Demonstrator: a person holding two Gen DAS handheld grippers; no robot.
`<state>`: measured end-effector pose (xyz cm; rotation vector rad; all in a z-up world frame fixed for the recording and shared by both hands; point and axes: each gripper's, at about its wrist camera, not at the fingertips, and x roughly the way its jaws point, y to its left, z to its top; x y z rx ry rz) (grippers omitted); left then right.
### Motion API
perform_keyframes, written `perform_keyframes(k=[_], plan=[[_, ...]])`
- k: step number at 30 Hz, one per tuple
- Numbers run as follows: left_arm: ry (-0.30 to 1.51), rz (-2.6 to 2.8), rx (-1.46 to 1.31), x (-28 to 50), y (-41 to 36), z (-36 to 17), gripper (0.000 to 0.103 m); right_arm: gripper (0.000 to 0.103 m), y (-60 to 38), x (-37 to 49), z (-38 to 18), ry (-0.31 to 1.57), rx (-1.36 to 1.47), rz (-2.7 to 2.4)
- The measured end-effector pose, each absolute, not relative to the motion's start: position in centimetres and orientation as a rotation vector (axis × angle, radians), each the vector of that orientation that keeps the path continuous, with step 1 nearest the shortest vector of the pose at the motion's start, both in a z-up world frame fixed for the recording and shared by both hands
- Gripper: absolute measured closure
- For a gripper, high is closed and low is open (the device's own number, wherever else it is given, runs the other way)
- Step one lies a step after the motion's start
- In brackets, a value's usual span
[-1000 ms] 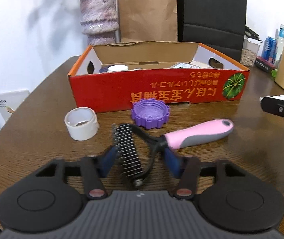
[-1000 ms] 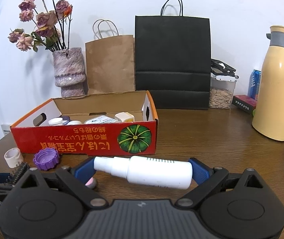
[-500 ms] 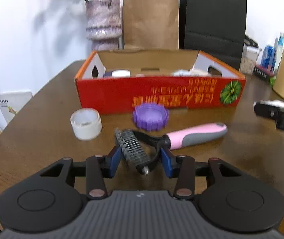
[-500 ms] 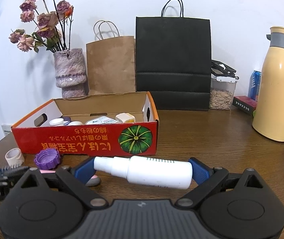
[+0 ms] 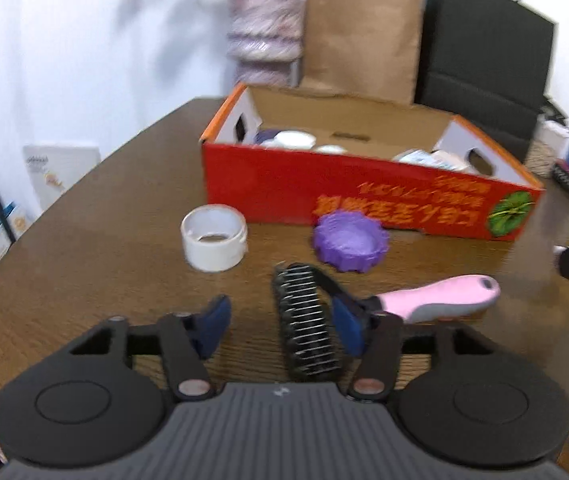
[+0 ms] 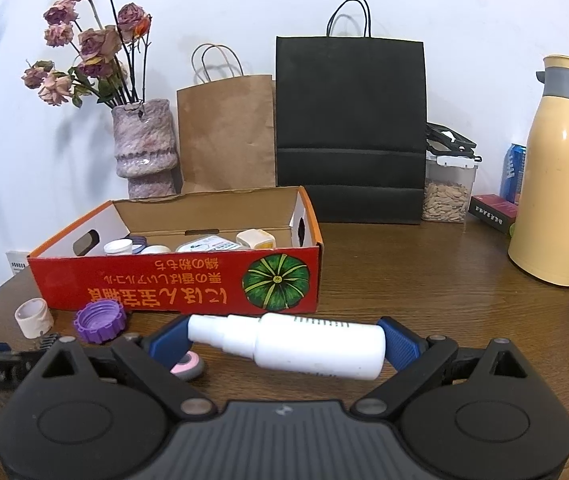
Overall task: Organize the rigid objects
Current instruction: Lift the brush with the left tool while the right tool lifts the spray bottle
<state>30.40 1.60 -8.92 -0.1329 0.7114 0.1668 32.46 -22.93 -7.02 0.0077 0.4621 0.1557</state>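
A pet brush with a black toothed head (image 5: 306, 320) and a pink handle (image 5: 440, 300) lies on the wooden table (image 5: 104, 240). My left gripper (image 5: 280, 306) straddles the head and its jaws are opening. The right pad rests against the brush frame; the left pad (image 5: 214, 324) stands apart from it. My right gripper (image 6: 284, 340) is shut on a white spray bottle (image 6: 304, 346), held lengthwise just above the table. Behind them stands a red cardboard box (image 5: 364, 196) (image 6: 172, 280) with several small containers inside. The handle's pink end (image 6: 184, 368) shows under the right gripper.
A purple ridged lid (image 5: 350, 246) (image 6: 100, 320) and a white ring (image 5: 214, 236) (image 6: 33, 316) lie in front of the box. At the back stand a vase (image 6: 144, 148), a brown bag (image 6: 226, 132) and a black bag (image 6: 350, 128); a yellow thermos (image 6: 560, 184) is at right.
The left jaws closed in on the brush head, then the left pad drew away from it. The left view rolled and the brush head shifted right. The right gripper and bottle stayed put.
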Motion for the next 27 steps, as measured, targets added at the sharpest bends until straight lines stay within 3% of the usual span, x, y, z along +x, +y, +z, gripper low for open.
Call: perform_keyframes(k=[6, 7, 8, 15, 27], plan=[[0.725, 0.183, -0.117, 31.0, 0.9, -9.1, 0.067, 0.005, -23.0, 32.5, -7.0, 0.463, 0.006, 0.158], [0.725, 0.171, -0.115, 31.0, 0.8, -9.1, 0.076, 0.005, -23.0, 32.5, -7.0, 0.463, 0.005, 0.159], [0.726, 0.160, -0.113, 31.0, 0.6, -9.1, 0.078, 0.005, -23.0, 32.5, -7.0, 0.463, 0.005, 0.160], [0.700, 0.168, -0.066, 30.9, -0.1, -8.8, 0.080, 0.005, -23.0, 32.4, -7.0, 0.460, 0.005, 0.162], [0.506, 0.174, 0.126, 28.6, -2.7, -6.3, 0.079, 0.005, -22.9, 32.4, -6.9, 0.450, 0.006, 0.170]])
